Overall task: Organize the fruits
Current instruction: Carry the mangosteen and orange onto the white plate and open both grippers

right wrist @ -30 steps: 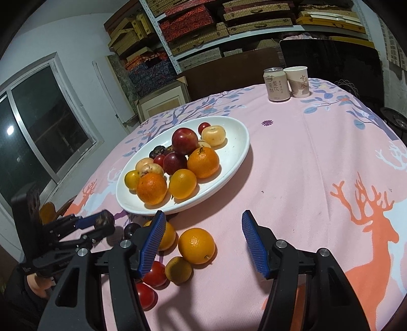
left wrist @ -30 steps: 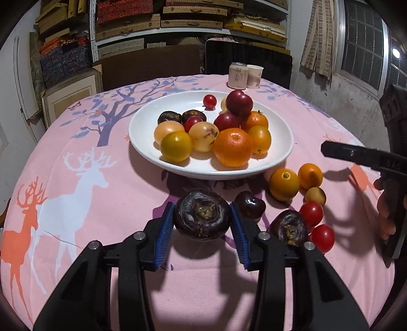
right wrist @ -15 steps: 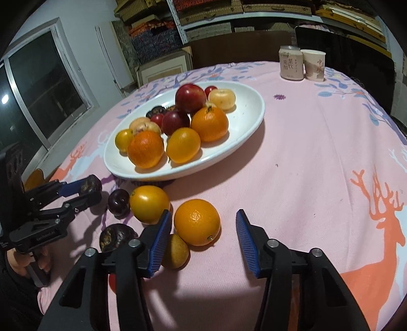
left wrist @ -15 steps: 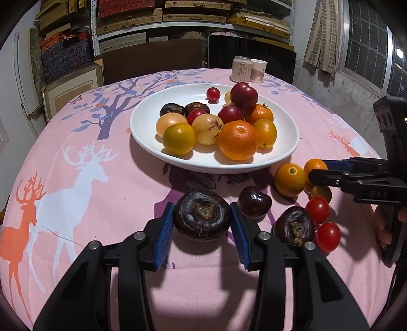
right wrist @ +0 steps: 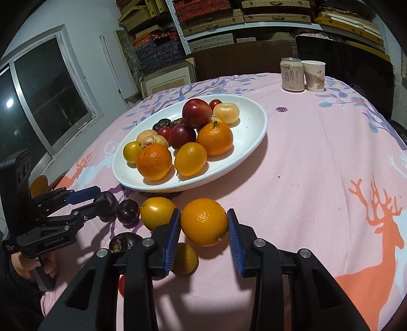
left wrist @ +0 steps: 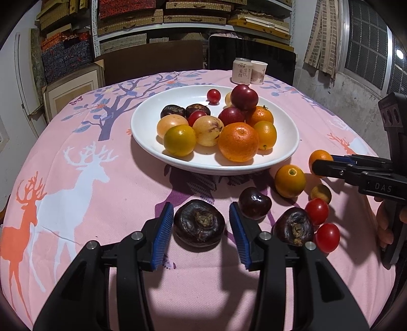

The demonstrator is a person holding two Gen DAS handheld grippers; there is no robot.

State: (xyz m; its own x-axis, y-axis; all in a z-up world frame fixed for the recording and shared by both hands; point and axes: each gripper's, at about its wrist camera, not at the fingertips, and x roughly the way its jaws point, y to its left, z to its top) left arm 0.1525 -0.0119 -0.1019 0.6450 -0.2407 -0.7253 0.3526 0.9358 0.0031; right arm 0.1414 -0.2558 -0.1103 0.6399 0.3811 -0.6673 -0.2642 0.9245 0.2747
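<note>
Now, on the pink deer-print tablecloth (left wrist: 101,203), left gripper (left wrist: 201,225) clamps a dark fruit (left wrist: 199,222); right gripper (right wrist: 203,229) straddles an orange (right wrist: 204,222), jaws apart, before the white plate (right wrist: 251,132); stacked shelves (left wrist: 193,15) behind.

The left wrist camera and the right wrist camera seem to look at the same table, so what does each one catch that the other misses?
Only the left wrist view shows two red tomatoes by the table's near edge and the left gripper bracketing a dark fruit head-on.

Only the right wrist view shows the right gripper bracketing an orange, and a dark window.

Both show the white plate piled with fruit, the can and the paper cup.
</note>
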